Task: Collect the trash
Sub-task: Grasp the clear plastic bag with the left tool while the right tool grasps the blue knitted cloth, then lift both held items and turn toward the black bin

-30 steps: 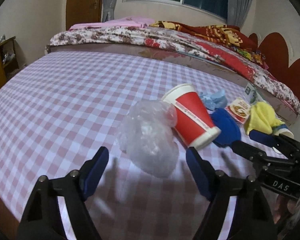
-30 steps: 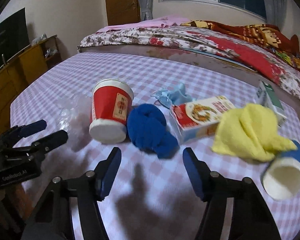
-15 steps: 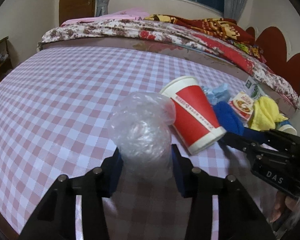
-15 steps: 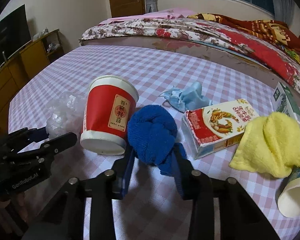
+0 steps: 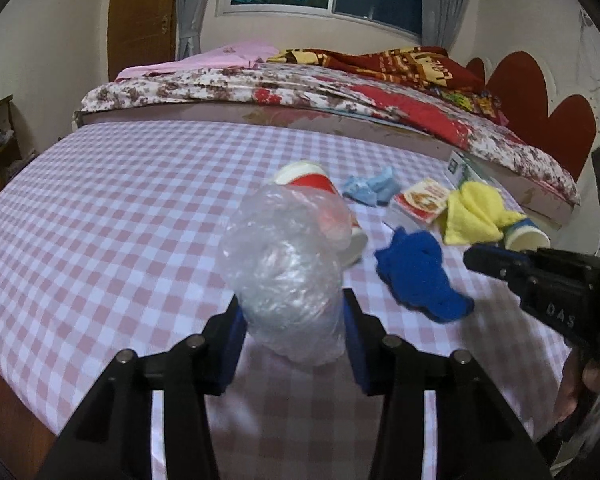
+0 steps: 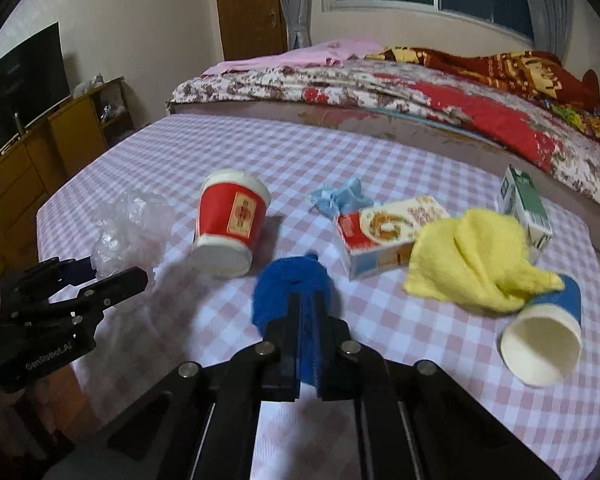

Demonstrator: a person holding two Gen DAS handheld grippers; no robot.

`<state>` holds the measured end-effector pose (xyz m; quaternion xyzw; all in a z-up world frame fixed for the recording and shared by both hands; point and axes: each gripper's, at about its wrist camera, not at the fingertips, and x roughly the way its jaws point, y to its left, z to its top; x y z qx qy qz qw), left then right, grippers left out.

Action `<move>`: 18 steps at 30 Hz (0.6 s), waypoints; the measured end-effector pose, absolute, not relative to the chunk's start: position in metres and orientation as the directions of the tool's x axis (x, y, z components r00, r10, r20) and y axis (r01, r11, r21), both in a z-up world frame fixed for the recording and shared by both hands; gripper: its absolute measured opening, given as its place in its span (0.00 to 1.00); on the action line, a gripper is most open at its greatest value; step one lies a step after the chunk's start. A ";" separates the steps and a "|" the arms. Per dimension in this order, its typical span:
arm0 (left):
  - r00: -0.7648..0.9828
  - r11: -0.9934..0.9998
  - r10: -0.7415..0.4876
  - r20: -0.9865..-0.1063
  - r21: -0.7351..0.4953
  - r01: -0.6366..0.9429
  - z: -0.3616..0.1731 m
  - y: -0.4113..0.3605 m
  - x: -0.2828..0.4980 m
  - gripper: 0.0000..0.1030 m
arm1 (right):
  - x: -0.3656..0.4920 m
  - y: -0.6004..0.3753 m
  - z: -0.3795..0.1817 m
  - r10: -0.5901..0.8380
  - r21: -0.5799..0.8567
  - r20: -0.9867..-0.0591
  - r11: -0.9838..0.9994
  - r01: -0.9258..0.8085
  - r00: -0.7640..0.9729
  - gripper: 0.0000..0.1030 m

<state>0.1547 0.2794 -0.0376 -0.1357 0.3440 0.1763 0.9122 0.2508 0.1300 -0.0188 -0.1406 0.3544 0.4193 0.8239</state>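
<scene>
My left gripper [image 5: 292, 320] is shut on a crumpled clear plastic bag [image 5: 284, 264], lifted a little off the checked cloth. The same bag [image 6: 128, 228] shows in the right wrist view between the left gripper's jaws [image 6: 104, 276]. My right gripper [image 6: 307, 312] is shut on a blue cloth [image 6: 292, 292], which bulges past its tips. From the left wrist view the blue cloth [image 5: 420, 276] hangs off the right gripper [image 5: 476, 258]. A red paper cup [image 6: 230, 220] lies tipped on the cloth behind both.
On the pink checked table [image 6: 400, 336] lie a light blue mask [image 6: 340, 198], a food box [image 6: 388, 236], a yellow cloth [image 6: 476, 256], a blue paper cup [image 6: 544, 340] and a green carton [image 6: 526, 208]. A bed [image 6: 420, 92] runs behind, a wooden cabinet [image 6: 40, 148] at left.
Both grippers closed, the left on the plastic bag and the right on the blue cloth. Both have since pulled back and lifted slightly with their loads.
</scene>
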 end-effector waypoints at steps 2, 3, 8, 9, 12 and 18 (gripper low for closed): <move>0.692 0.900 0.233 -0.683 -0.119 -0.420 -0.041 0.279 0.154 0.45 | 0.251 0.134 -0.021 0.570 0.045 -0.714 0.618 -0.785 0.407 0.18; 0.688 0.898 0.236 -0.687 -0.116 -0.424 -0.042 0.280 0.155 0.45 | 0.253 0.137 -0.024 0.559 0.039 -0.720 0.625 -0.780 0.412 0.33; 0.661 0.881 0.256 -0.705 -0.112 -0.460 -0.052 0.294 0.152 0.45 | 0.257 0.152 -0.038 0.564 0.054 -0.721 0.625 -0.779 0.403 0.79; 0.656 0.878 0.259 -0.709 -0.111 -0.466 -0.053 0.295 0.151 0.45 | 0.259 0.155 -0.041 0.556 0.048 -0.728 0.624 -0.780 0.400 0.78; 0.646 0.873 0.258 -0.718 -0.113 -0.474 -0.058 0.301 0.152 0.45 | 0.267 0.168 -0.057 0.538 0.079 -0.772 0.611 -0.788 0.340 0.55; 0.666 0.890 0.246 -0.704 -0.109 -0.444 -0.050 0.288 0.150 0.45 | 0.255 0.156 -0.042 0.576 0.079 -0.734 0.597 -0.798 0.359 0.31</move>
